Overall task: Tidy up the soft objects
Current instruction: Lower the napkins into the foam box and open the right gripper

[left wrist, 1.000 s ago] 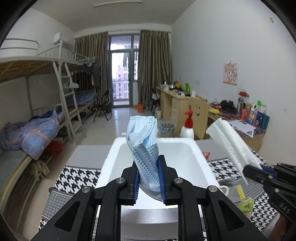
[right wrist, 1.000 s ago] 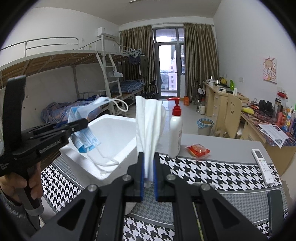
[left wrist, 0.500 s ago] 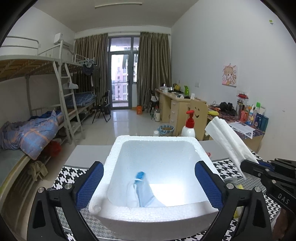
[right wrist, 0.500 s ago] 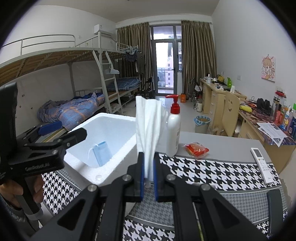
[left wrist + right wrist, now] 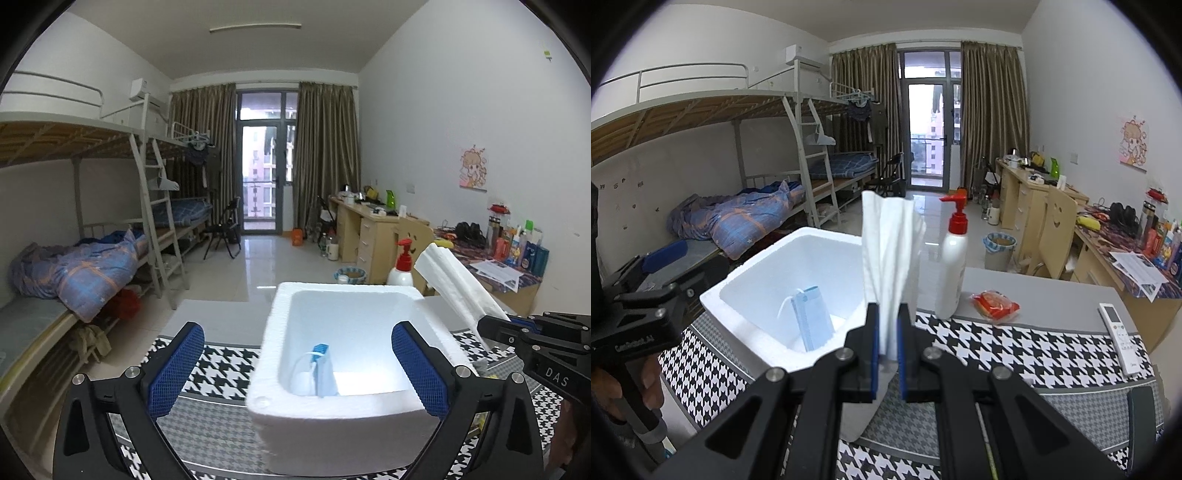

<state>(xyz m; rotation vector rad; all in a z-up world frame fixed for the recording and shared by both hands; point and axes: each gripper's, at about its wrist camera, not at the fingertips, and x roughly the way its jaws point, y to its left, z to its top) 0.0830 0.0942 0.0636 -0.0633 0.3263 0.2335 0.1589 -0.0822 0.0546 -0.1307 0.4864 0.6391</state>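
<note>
Left wrist view: left gripper (image 5: 297, 365) has just spread its jaws wide; nothing between them.
Face mask (image 5: 324, 371): blue, leaning inside white foam box (image 5: 332, 410), apart from both pads.
Right gripper (image 5: 886, 341): clenched on upright folded white tissue (image 5: 888, 258).
Box: on houndstooth cloth (image 5: 1015, 350).

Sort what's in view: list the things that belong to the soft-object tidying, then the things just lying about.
Job: blue face mask in white foam box; folded white tissue in right gripper; left gripper, open.

Lying about: pump bottle, red snack packet, remote control.
</note>
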